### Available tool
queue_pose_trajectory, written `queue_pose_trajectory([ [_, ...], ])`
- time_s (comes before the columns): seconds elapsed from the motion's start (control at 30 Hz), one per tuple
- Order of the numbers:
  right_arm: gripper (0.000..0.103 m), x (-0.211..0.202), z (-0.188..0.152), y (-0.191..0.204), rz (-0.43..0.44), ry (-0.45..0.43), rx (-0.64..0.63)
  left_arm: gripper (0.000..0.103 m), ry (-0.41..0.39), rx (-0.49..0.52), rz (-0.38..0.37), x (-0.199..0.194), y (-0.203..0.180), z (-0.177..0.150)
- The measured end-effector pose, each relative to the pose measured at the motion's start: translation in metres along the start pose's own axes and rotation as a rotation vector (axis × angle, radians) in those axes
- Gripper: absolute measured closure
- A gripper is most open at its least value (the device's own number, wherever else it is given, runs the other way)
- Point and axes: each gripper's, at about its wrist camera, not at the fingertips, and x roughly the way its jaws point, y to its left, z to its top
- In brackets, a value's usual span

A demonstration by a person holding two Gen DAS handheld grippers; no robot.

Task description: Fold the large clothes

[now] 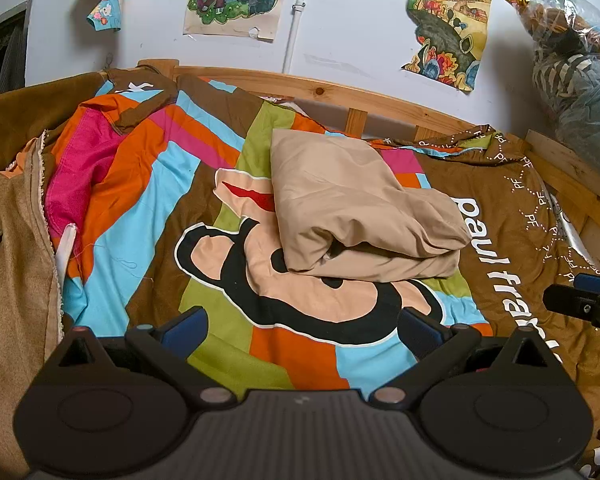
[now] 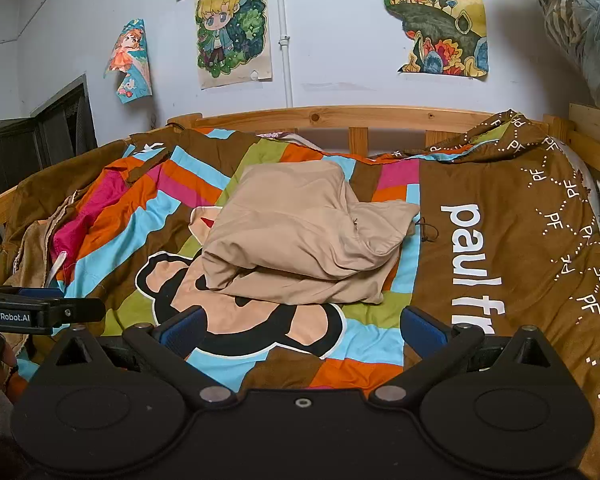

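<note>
A beige garment (image 1: 356, 204) lies folded into a thick bundle on the colourful monkey-print bedspread (image 1: 160, 200). It also shows in the right wrist view (image 2: 300, 228), with a dark drawstring at its right side. My left gripper (image 1: 300, 328) is open and empty, held over the bedspread in front of the bundle. My right gripper (image 2: 300, 328) is open and empty, also short of the bundle. Each gripper shows at the edge of the other's view: the right one (image 1: 584, 304) and the left one (image 2: 40, 314).
A wooden bed rail (image 2: 340, 116) runs behind the bedspread below a wall with posters (image 2: 232, 28). A tan cloth (image 1: 12, 280) hangs at the bed's left side. A plastic bag of clothes (image 1: 576, 60) sits at the far right.
</note>
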Motion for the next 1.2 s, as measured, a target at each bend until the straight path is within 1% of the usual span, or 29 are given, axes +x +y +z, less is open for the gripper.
queue_pose_trajectory([
  [1.2,0.001,-0.0001,0.0004,0.0009,-0.001,0.001,0.002,0.001,0.011,0.006,-0.005,0.002,0.0026,-0.0007],
])
